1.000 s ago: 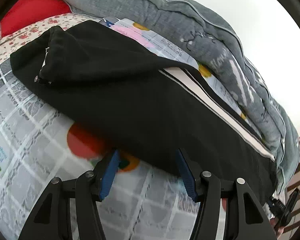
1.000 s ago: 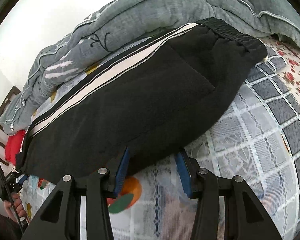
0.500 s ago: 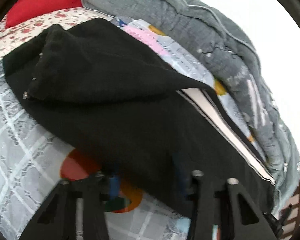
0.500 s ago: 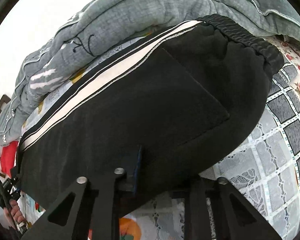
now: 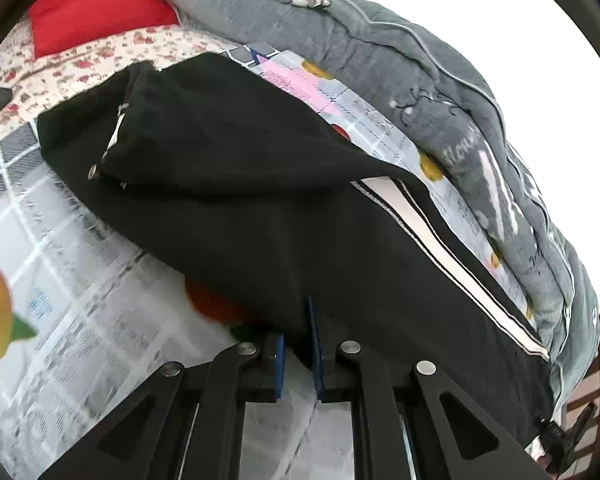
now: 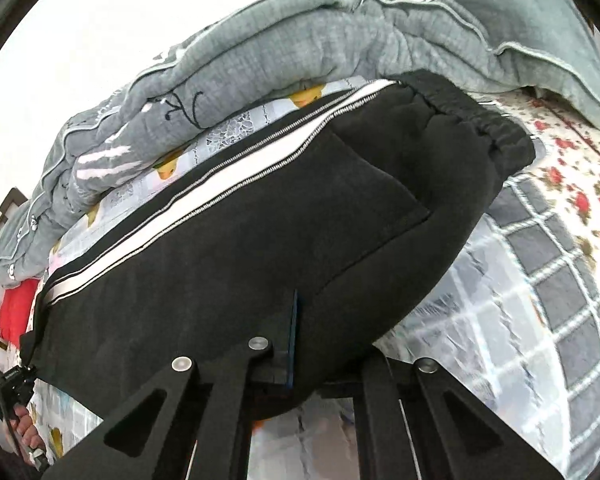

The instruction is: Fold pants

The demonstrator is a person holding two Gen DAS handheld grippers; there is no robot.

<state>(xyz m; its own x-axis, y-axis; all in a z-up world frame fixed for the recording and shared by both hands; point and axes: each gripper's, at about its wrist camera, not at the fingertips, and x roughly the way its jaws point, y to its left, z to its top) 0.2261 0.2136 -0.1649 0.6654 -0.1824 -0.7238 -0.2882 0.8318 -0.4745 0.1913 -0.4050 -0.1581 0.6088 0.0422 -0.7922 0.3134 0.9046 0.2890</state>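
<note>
Surface: a bed, covered by a grey-and-white checked sheet [image 5: 80,264] printed with orange fruit; towards the head end a cloth with small red flowers [image 6: 571,184] takes over.
Pants: black pants [image 5: 284,216] with a white side stripe [image 5: 451,264] edged in black lie lengthwise across the bed, folded once so the two legs lie one over the other. Their long near edge faces the grippers; the striped far edge runs beside the quilt.
Waistband: the gathered elastic waistband [image 6: 479,120] sits at the right end in the right wrist view, next to the flowered cloth.
Pocket: a stitched patch pocket [image 6: 363,200] shows on the upper layer, below the waistband.
Leg ends: the cuffs [image 5: 112,140] lie at the left end in the left wrist view, one with a small metal snap, near the flowered cloth there.
Left gripper: the left gripper [image 5: 300,344] is at the near edge of the pants, its blue pads pressed nearly together and pinching the cloth's hem.
Right gripper: the right gripper [image 6: 300,344] is at the near edge below the pocket; the jaws are pressed together on a fold of black cloth, which bulges over and hides the right finger.
Quilt: a grey quilt [image 6: 300,52] with pale embroidery is heaped along the far edge of the bed, touching the pants at the stripe.
Pillow: a red pillow [image 5: 96,12] lies at the bed's far corner.
</note>
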